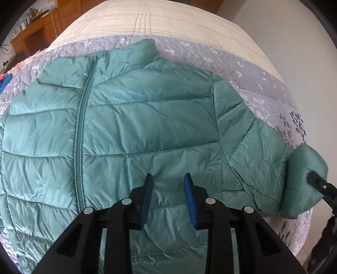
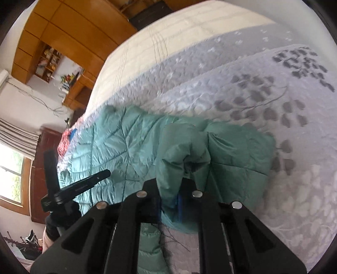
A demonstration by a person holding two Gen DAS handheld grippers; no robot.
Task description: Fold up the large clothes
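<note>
A teal quilted puffer jacket (image 1: 130, 126) lies front up on the bed, zipper (image 1: 81, 134) closed and collar at the far side. My left gripper (image 1: 167, 176) hangs over the jacket's lower front, right of the zipper. Its blue pads (image 1: 147, 196) stand apart with nothing pinched between them. The jacket's sleeve (image 1: 252, 151) runs out to the right, and its cuff (image 1: 305, 168) is lifted and bunched. My right gripper (image 2: 169, 186) is shut on that sleeve fabric (image 2: 185, 147), which hides most of its pads. In the left wrist view the right gripper (image 1: 313, 180) shows at the right edge.
A grey floral quilt (image 1: 242, 69) covers the bed, with a cream sheet (image 1: 168, 19) beyond it. The bed's edge and a white wall (image 1: 294, 42) are to the right. Wooden desk and cabinets (image 2: 69, 27) stand at the far left. A red and blue item (image 1: 5, 81) lies left of the jacket.
</note>
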